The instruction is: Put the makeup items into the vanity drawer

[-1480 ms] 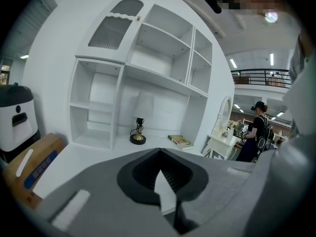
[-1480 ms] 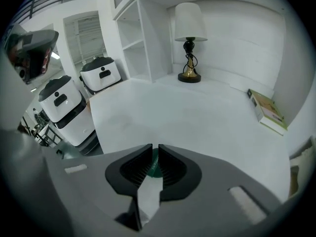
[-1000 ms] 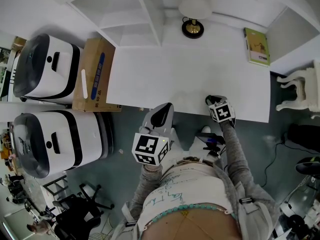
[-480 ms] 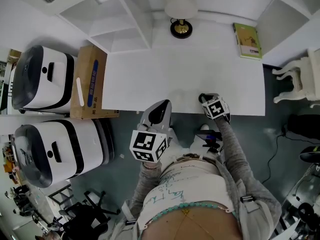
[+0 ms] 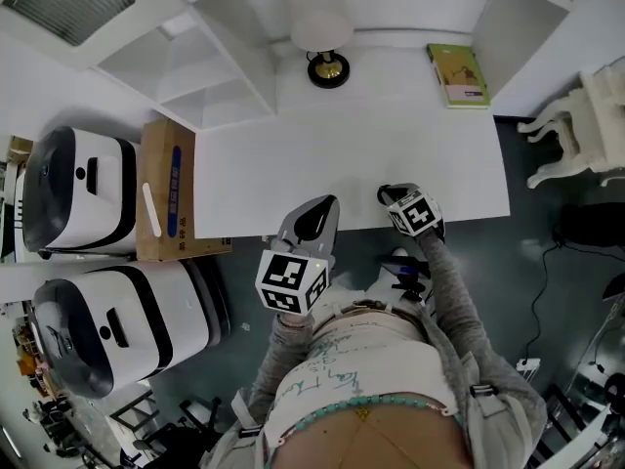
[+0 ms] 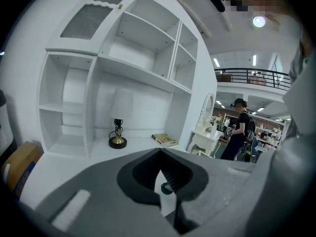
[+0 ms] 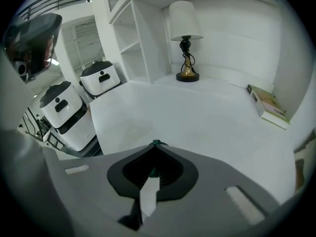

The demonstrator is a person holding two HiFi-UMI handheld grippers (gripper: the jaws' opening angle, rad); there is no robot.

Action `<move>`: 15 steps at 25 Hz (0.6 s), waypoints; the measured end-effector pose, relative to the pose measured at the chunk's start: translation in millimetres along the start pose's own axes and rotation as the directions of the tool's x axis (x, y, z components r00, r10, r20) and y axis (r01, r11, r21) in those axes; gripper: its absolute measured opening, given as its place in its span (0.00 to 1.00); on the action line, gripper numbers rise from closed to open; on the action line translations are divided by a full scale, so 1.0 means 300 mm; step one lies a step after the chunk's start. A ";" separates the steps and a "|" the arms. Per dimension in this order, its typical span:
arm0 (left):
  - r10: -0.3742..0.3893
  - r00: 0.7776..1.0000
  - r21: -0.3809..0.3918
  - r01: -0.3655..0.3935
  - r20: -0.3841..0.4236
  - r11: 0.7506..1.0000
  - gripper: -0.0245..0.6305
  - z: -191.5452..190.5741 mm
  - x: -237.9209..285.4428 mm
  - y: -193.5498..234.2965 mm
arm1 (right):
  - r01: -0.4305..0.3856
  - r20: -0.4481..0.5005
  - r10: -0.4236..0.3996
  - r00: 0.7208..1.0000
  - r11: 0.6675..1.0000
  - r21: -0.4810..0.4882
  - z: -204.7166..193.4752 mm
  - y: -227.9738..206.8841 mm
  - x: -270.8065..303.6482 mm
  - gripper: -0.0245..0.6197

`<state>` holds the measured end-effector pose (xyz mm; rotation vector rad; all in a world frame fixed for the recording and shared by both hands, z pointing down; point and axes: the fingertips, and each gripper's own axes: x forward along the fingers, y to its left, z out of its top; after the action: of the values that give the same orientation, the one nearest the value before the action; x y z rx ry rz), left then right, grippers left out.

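The left gripper point(image 5: 327, 207) is hovering just off the front edge of the table point(image 5: 342, 154), jaws clenched and empty. The right gripper point(image 5: 384, 194) is sitting at that edge, jaws clenched too. No makeup items are showing on the table and no drawer is standing open, so the whole task is looking undone.

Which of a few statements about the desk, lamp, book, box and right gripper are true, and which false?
The lamp stands at the back of the desk. True.
The green book lies at the desk's left end. False: it lies near the right end.
The right gripper is at the desk's front edge, jaws together. True.
The cardboard box sits on the desktop. False: it is beside the desk's left end.
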<state>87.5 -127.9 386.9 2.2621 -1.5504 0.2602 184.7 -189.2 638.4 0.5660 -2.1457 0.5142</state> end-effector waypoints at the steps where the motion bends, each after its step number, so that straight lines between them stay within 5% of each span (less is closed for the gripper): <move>1: -0.016 1.000 0.009 0.016 -0.005 1.000 0.04 -0.001 0.004 -0.003 | 0.004 0.016 -0.004 1.000 1.000 0.006 0.012 0.005 -0.013 0.08; 15: -0.110 0.994 0.054 0.110 -0.009 0.992 0.04 -0.042 -0.056 0.024 | 0.042 0.169 -0.046 0.984 0.999 0.025 0.174 0.169 -0.174 0.08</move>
<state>75.4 -110.8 393.7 2.3772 -1.4265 0.2808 152.4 -165.0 558.5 0.6899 -2.2853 0.4799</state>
